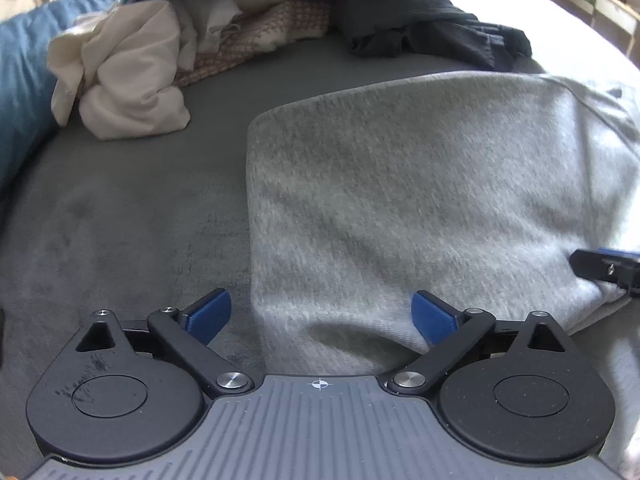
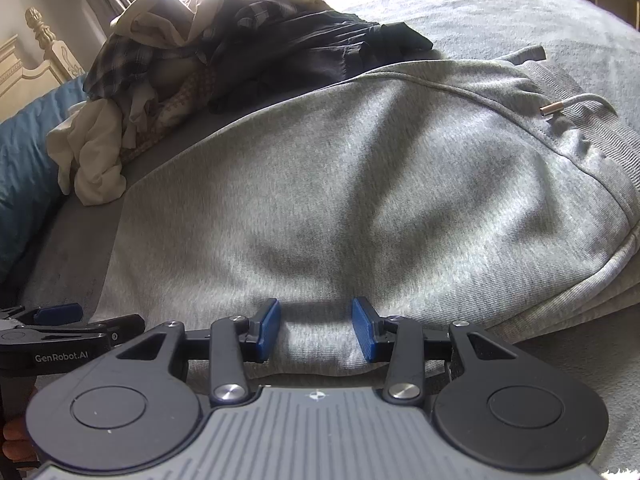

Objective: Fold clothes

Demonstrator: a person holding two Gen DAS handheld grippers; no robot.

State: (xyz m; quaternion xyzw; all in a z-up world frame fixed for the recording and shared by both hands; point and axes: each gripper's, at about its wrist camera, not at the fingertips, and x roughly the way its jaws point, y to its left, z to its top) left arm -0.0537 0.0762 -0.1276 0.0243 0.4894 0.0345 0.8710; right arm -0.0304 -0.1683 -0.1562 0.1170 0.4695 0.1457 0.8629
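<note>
A grey sweat garment [image 1: 420, 200] lies folded on the grey bed cover [image 1: 120, 220], and its near left corner sits between the jaws of my left gripper [image 1: 320, 318]. Those jaws stand wide open and the blue pads touch no cloth. In the right wrist view the same garment [image 2: 340, 184] fills the middle, with a ribbed band and a metal-tipped drawstring [image 2: 550, 110] at the right. My right gripper [image 2: 316, 328] pinches the garment's thick near edge, and creases fan out from the pads. The left gripper [image 2: 92, 318] shows at the lower left, and the right gripper [image 1: 608, 266] at the right edge.
A heap of unfolded clothes lies at the far side: cream cloth [image 1: 128, 76], a dark garment [image 1: 432, 28] and plaid fabric [image 2: 120, 60]. Blue bedding [image 1: 20, 80] borders the left. A carved headboard post [image 2: 40, 28] stands behind. A person's fingers [image 2: 16, 440] show at the lower left.
</note>
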